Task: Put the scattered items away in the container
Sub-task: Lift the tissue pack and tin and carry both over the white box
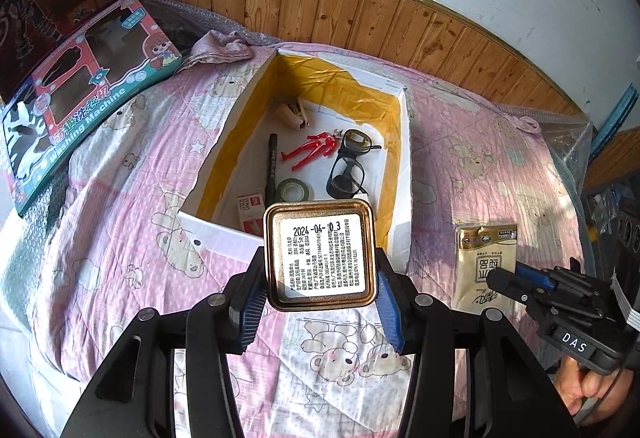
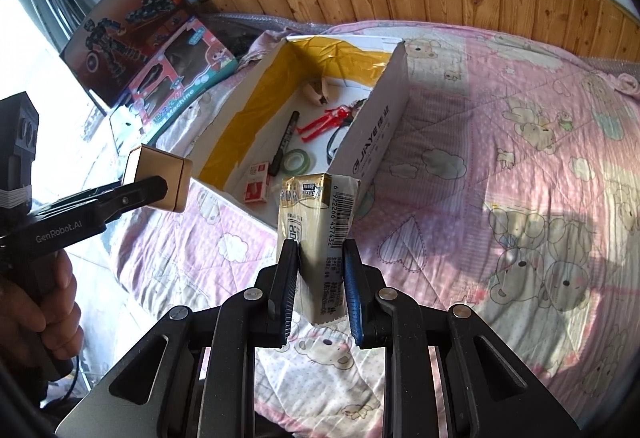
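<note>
Left gripper [image 1: 320,278] is clamped on the square gold tin [image 1: 320,254], held just short of the white box [image 1: 402,141]'s near wall. Right gripper [image 2: 320,278] grips the tissue pack [image 2: 320,238] upright, long axis vertical, off the box's near-right corner. Both loads lie forward of the opening; the tin looks closer.

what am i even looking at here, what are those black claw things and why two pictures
Each picture comes from a camera mounted on a handheld two-finger gripper; a person holds one in each hand. The left one's view shows the left gripper clamped on a square gold tin. The right one's view shows the right gripper pinching a gold tissue pack. Both hover above a pink quilt. Ahead lies an open white box holding glasses, a red figure, a marker and a tape roll.
</note>
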`<act>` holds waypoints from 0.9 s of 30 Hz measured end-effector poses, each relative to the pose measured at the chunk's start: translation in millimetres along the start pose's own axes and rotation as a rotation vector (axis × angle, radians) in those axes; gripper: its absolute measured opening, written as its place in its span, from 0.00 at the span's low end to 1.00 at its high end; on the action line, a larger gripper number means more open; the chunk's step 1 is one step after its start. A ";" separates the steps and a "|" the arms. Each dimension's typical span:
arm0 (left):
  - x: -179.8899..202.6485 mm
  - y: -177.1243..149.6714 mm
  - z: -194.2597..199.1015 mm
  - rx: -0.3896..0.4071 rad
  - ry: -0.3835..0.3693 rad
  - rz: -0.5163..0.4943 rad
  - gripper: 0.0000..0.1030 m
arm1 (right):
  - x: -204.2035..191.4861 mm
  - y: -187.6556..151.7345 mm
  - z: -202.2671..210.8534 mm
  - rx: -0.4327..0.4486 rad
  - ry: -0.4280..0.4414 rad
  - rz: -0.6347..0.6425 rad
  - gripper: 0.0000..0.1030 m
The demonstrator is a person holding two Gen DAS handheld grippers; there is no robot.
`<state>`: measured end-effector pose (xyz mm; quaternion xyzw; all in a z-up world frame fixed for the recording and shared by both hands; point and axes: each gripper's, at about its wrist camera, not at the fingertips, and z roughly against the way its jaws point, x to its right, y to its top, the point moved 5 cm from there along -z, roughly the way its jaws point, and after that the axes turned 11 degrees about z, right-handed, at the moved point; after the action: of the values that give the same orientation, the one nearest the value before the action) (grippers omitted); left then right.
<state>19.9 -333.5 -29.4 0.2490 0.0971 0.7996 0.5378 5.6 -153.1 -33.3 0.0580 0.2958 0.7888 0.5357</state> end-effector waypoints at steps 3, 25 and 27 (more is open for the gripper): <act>-9.0 -2.2 0.8 -0.007 0.005 0.022 0.49 | -4.5 6.1 0.7 0.004 0.006 0.018 0.22; -1.3 46.1 -14.5 -0.013 -0.051 0.071 0.49 | -27.3 65.0 -16.5 0.032 0.019 0.128 0.22; 4.8 45.6 -23.0 -0.029 -0.056 0.063 0.49 | -25.1 73.2 -17.9 0.038 0.011 0.133 0.22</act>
<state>-30.1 -344.9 -28.4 0.2663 0.0625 0.8102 0.5185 -50.6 -200.8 -3.5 0.0832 0.3092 0.8172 0.4792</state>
